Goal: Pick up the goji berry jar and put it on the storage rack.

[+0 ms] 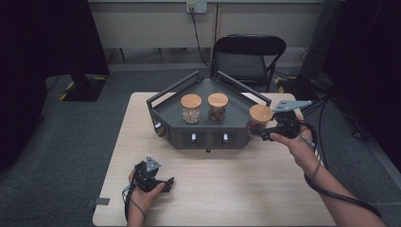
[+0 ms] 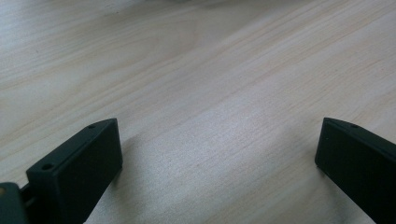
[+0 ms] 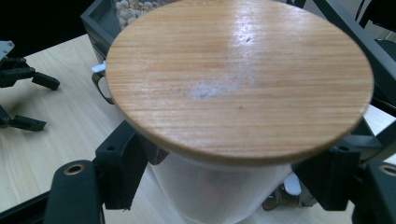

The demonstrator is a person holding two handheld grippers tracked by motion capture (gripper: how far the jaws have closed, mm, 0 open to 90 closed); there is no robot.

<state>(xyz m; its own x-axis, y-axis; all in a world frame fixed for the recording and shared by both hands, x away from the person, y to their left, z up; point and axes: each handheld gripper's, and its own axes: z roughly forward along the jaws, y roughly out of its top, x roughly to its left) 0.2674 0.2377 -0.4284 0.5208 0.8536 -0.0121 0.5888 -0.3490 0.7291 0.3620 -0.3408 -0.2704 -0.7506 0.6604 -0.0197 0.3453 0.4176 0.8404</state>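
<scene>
A glass jar with a round wooden lid point(image 1: 260, 113) hangs in the air at the right front corner of a dark grey angular tray point(image 1: 208, 138). My right gripper point(image 1: 257, 130) is shut on its glass body just under the lid. In the right gripper view the lid point(image 3: 238, 79) looms large, with the gripper point(image 3: 224, 182) clamped on the clear glass; one pad point(image 3: 121, 168) shows at the left. My left gripper point(image 1: 166, 183) rests on the table near the front left, open. Its jaws point(image 2: 217, 158) stand wide apart over bare wood.
Two more wooden-lidded jars stand in the tray, one with pale contents point(image 1: 191, 109) and one with brown contents point(image 1: 217, 107). A black folding chair point(image 1: 248, 56) stands behind the light wooden table point(image 1: 227, 189). Cables trail off at the right.
</scene>
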